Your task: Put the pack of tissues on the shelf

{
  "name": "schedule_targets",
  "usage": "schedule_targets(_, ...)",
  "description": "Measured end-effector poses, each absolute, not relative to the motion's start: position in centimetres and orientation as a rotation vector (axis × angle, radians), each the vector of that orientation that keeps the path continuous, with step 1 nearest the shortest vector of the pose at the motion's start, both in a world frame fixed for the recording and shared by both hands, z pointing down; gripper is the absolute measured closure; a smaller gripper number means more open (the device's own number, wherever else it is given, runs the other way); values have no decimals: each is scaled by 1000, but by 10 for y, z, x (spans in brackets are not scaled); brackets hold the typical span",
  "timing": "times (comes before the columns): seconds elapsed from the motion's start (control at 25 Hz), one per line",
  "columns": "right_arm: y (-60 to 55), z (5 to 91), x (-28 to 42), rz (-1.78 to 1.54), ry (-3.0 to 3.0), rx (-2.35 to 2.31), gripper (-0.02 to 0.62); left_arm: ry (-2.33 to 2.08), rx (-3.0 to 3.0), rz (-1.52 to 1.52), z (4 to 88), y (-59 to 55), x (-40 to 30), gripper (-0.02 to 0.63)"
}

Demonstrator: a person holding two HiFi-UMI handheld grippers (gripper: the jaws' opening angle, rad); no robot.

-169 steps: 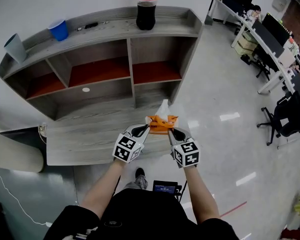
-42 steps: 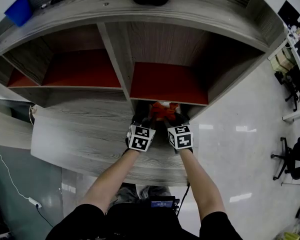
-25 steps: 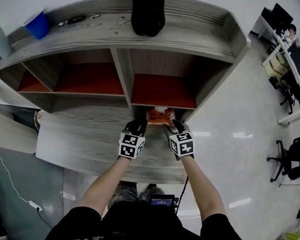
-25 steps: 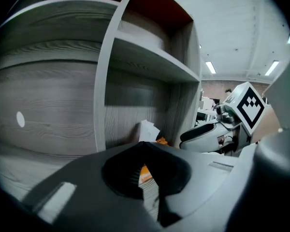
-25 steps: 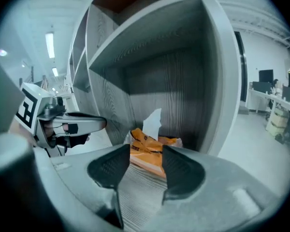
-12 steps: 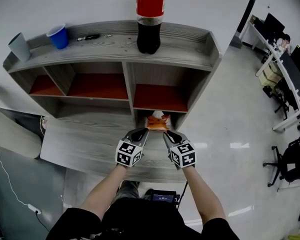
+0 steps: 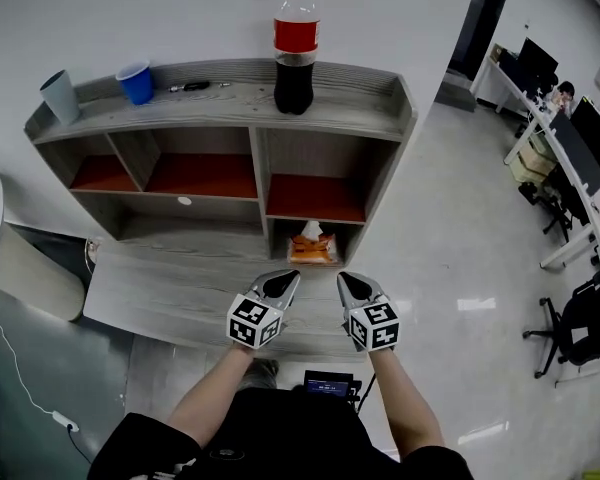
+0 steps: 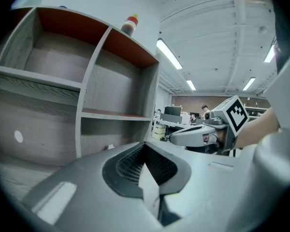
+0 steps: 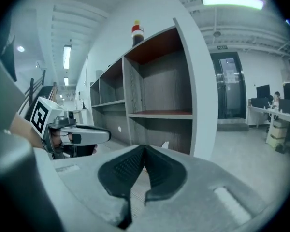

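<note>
Pack of tissues [image 7: 312, 248] rests on the shelf [image 7: 390, 128].
My left tongs [image 7: 286, 280] and right tongs [image 7: 345, 282] are closed, empty, at its 6 o'clock.

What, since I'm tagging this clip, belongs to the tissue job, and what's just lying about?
Job in hand:
pack of tissues; shelf, holding it in its lower right compartment; left gripper and right gripper, both shut and empty.

Lying about, all on the shelf top:
cola bottle; blue cup; grey cup; pen.
</note>
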State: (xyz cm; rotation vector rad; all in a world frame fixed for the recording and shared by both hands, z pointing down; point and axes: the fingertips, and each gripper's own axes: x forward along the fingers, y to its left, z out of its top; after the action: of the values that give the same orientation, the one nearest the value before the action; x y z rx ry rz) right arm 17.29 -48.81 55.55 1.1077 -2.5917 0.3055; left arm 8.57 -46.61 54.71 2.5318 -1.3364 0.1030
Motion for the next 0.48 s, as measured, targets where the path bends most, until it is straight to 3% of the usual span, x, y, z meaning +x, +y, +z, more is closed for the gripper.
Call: schedule_targets(0.48,-470,555,182,351,-2601,1140,591,-1321,2547,121,552,-439,88,607)
